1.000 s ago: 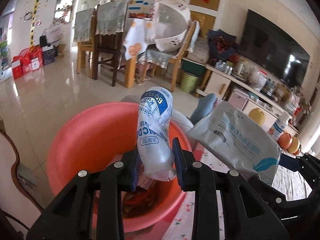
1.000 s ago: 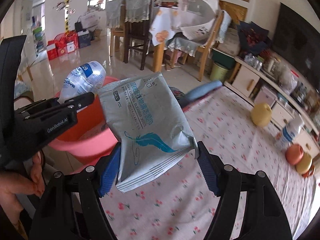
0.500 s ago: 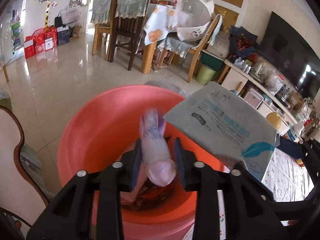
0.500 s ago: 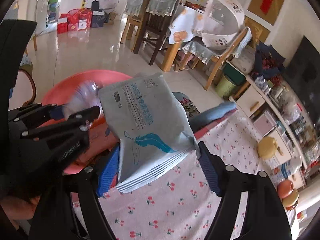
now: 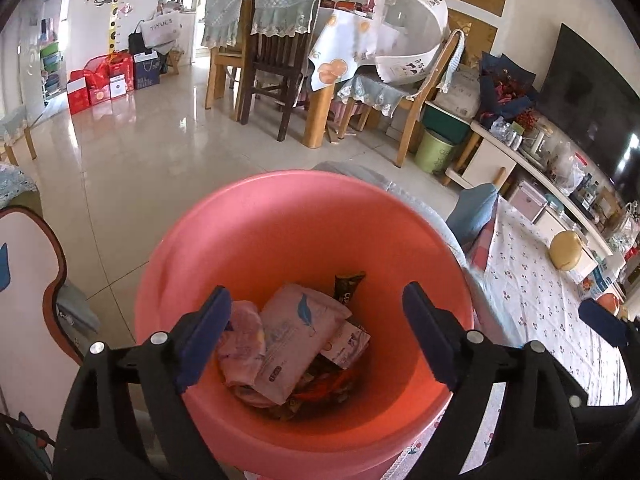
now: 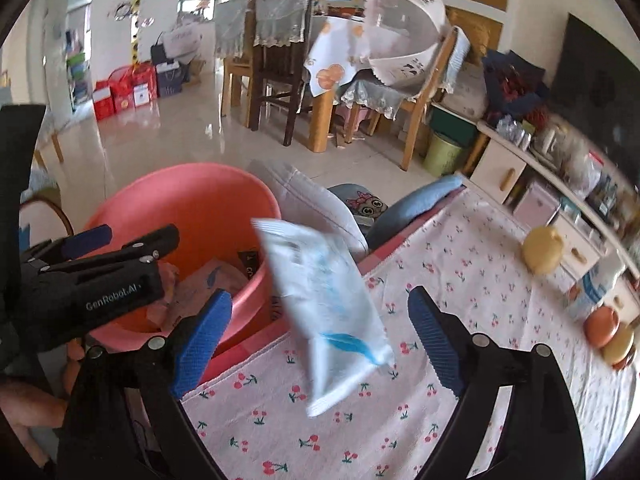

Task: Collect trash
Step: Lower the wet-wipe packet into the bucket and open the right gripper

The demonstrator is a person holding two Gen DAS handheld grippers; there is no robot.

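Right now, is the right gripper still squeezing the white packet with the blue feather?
No, the right gripper's fingers stand wide apart, and the blurred white packet hangs loose between them, touching neither.

Bright daylight glares off the floor tiles (image 5: 132, 152); fisheye edges curve dark, and the right view is motion-blurred.

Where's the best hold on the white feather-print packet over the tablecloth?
The white packet is probably best taken by its lower sealed end, across the narrow width, from the near side. It is flat and slants away toward the pink basin; the right hand-held gripper, jaws just opened, straddles it without touching.
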